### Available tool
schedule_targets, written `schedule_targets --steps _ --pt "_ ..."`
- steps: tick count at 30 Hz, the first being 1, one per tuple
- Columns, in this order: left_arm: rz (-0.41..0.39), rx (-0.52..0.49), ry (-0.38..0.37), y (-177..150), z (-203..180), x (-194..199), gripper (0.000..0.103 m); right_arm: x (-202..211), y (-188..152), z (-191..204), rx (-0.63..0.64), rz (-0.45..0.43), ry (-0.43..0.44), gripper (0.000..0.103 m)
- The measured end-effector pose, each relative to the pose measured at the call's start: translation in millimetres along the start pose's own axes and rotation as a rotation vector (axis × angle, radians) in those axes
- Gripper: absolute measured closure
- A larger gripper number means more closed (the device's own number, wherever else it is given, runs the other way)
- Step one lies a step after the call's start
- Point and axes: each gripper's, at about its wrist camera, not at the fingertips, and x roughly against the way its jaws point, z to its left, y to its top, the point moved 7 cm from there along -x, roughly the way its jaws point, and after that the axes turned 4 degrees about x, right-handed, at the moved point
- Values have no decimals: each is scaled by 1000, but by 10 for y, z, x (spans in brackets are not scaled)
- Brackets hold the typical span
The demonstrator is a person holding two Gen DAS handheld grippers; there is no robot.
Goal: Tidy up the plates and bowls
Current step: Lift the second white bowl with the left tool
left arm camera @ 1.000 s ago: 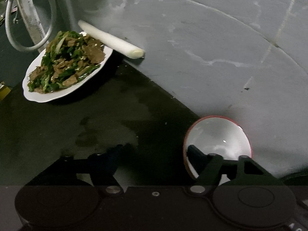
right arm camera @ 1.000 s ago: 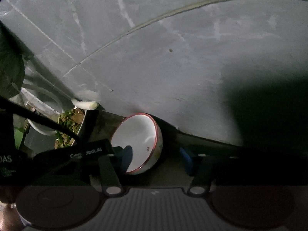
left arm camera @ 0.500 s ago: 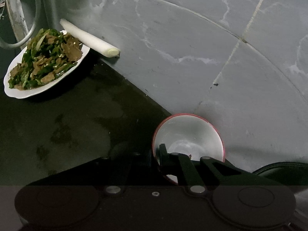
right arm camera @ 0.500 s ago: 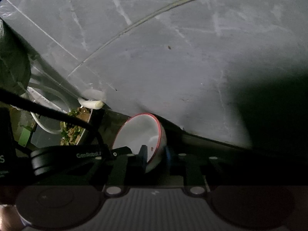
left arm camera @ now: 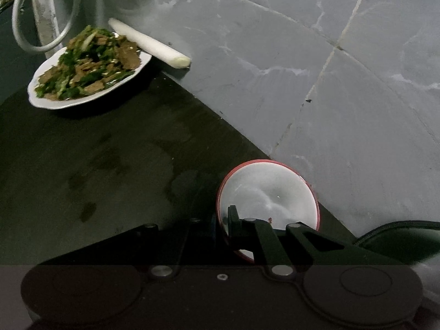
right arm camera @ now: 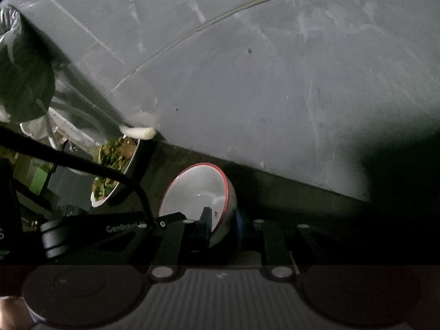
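Two grippers close on one white bowl (left arm camera: 271, 192) with a red rim, which sits at the near right of the dark countertop (left arm camera: 96, 151), just beside the grey tiled wall (left arm camera: 316, 68). The left gripper (left arm camera: 221, 227) is clamped on the bowl's near left rim: one finger stands inside the bowl and the other outside, with the rim pinched between them. In the right wrist view the right gripper (right arm camera: 221, 227) straddles the bowl's wall on the opposite side, a dark finger inside against the white surface and a blue-padded finger (right arm camera: 238, 224) outside; its jaws have just been closing on that wall, and the pads press it. The bowl tilts toward the left in that view. A small reddish speck lies inside the bowl near the rim.

Far left on the countertop rests a white plate (left arm camera: 55, 101) heaped with green vegetables and brown slices. A pale leek stalk (left arm camera: 148, 44) lies just behind it, touching the plate's far edge and leaning against the wall. A looped grey hose (left arm camera: 46, 46) hangs at the far left corner.
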Motion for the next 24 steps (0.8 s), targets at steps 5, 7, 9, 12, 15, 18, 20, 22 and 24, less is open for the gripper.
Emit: schedule_targets --steps 5,7,9,12,15,18,20,22,24 --pt "-26 29 0 -108 72 184 95 75 -64 86 52 17 28 84" --pt "-42 47 -2 -150 89 289 95 109 -90 121 70 23 38 84" --pt "-58 63 -5 -185 106 381 95 159 -116 161 91 30 50 84" --pt "-86 88 -10 -261 116 562 95 293 -148 218 130 36 72 84" --pt "-114 126 -20 -357 132 757 95 423 -185 278 167 48 94 84" --pt "-143 158 -30 -463 158 920 95 538 -225 351 203 70 112 84" --pt "-158 176 -31 -538 168 1022 95 611 -250 400 230 77 119 84" --pt "-171 192 -31 -602 191 1110 95 702 -297 441 264 78 126 84" --pt "-183 207 -31 -669 215 1201 94 811 -349 473 284 80 138 83"
